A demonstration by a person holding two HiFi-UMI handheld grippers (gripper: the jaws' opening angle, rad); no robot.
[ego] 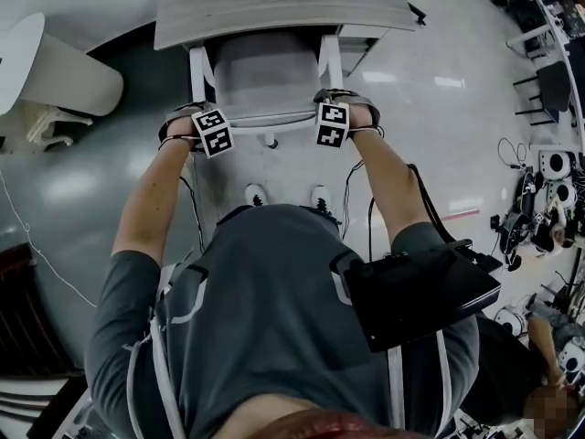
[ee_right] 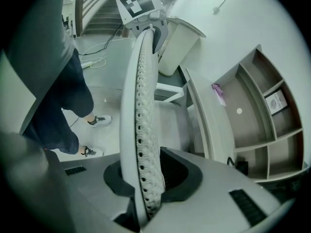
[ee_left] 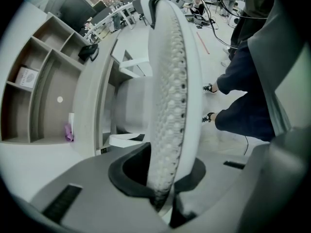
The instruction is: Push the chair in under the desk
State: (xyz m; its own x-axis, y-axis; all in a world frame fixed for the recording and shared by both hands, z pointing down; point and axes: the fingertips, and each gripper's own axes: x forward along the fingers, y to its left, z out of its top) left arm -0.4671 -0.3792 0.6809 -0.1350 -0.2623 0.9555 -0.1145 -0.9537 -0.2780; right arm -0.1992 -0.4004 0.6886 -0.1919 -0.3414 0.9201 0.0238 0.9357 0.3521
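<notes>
**Edges and room.** I held the left gripper and the right gripper with jaws drawn narrow. Each was clamped on the top rim of the perforated white backrest of the white mesh-backed office chair. The chair stood at the near edge of the pale wood-grain bench, with its seat reaching beneath that edge. Glossy grey floor lay open to my right. A white curved tub stood near on my left. My white shoes were just behind the chair.

**Heading.** The chair faced the bench, and the backrest's long axis ran side to side, parallel to the bench edge.

**Views.** Only the two gripper views showed the backrest edge-on between the jaws. Only they showed the beige compartmented shelf unit beyond the bench. The right gripper view alone caught the left gripper's marker cube at the far end of the rim.
</notes>
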